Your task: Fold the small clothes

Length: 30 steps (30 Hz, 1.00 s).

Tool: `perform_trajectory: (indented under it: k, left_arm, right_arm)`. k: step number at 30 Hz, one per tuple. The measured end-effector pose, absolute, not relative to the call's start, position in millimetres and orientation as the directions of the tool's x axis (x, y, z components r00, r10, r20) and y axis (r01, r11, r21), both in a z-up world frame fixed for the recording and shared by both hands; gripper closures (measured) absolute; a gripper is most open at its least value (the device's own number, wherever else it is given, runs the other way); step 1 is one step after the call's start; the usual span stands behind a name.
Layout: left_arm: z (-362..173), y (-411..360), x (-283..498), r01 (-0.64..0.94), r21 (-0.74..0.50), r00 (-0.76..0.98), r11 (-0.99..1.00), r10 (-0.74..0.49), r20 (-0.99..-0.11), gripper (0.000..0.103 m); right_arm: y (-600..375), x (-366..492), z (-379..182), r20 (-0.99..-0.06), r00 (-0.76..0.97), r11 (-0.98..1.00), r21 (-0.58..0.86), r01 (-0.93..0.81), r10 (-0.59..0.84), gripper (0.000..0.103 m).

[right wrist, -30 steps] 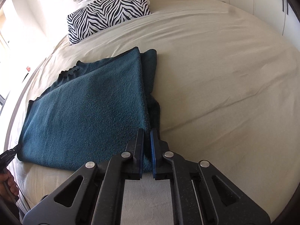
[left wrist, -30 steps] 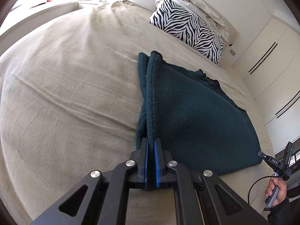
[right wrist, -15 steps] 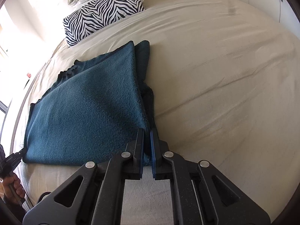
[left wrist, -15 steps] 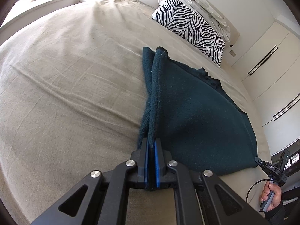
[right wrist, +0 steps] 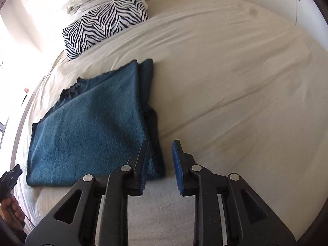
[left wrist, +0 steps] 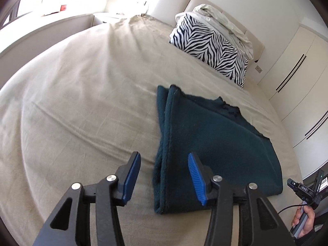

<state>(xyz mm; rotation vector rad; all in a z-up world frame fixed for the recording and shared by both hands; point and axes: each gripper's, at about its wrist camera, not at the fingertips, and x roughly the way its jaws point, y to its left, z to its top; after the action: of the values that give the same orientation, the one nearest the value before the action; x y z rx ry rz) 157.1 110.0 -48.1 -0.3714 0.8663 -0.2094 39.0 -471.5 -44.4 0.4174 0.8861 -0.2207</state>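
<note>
The folded dark teal fleece garment [left wrist: 207,143] lies flat on the beige bedsheet [left wrist: 82,102], doubled over so that two thick folded edges run side by side along one long side. In the left wrist view that doubled edge runs almost straight away from the left gripper [left wrist: 164,176], from a near corner just ahead of and between its blue-padded fingers [left wrist: 131,176] to a far corner pointing toward the zebra-striped pillow [left wrist: 211,49]; the broad body of the cloth spreads off to the gripper's right. Its long axis lies along the gripper's forward line, tilted slightly right. The left gripper's jaws stand wide apart with nothing between the pads; the near edge of the garment sits below the gap, apart from both pads

In the right wrist view the same garment [right wrist: 92,127] stretches ahead and to the left of the right gripper [right wrist: 162,162], its doubled edge on the side nearest the gripper and running away toward the pillow [right wrist: 104,24]. The right gripper's jaws are parted to a moderate gap and grip nothing; the near corner of the cloth lies just at the left finger [right wrist: 143,164], whether touching cannot be told. Crumpled white linen [left wrist: 223,20] is piled on top of the pillow, against the padded cream headboard [left wrist: 205,2]
</note>
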Motion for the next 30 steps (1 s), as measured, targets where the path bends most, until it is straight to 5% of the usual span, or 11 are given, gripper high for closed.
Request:
perform_trajectory:
  k: [7,11,14,22,30]
  left_arm:
    - [-54,47,226,0.135,-0.344,0.595,0.929,-0.354,-0.721,0.042]
    - [-65,14,270,0.167,-0.270,0.579,0.948,-0.316,-0.752,0.042]
    - [-75,8,294,0.151,-0.227,0.581,0.962,-0.272,-0.767,0.042]
    - [-101,22,297,0.169,-0.223,0.593,0.960,-0.280,-0.755,0.041]
    - [-104,18,298,0.191,-0.219,0.602,0.957,-0.291,-0.744,0.034]
  right_arm:
    - [-398,150,-39,-0.692,0.630,0.847,0.522,0.100,0.352,0.080]
    - [-344,217,-67,-0.664,0.568,0.777,0.626,0.066,0.486,0.055]
    - [-318,252,-91,-0.629,0.535,0.703,0.706,0.089,0.564,0.055]
    - [-347,273,-124,-0.530,0.606,0.596,0.795,0.112,0.593,0.066]
    - [-457,230,-135,-0.478,0.768,0.503,0.831,0.237,0.427,0.073]
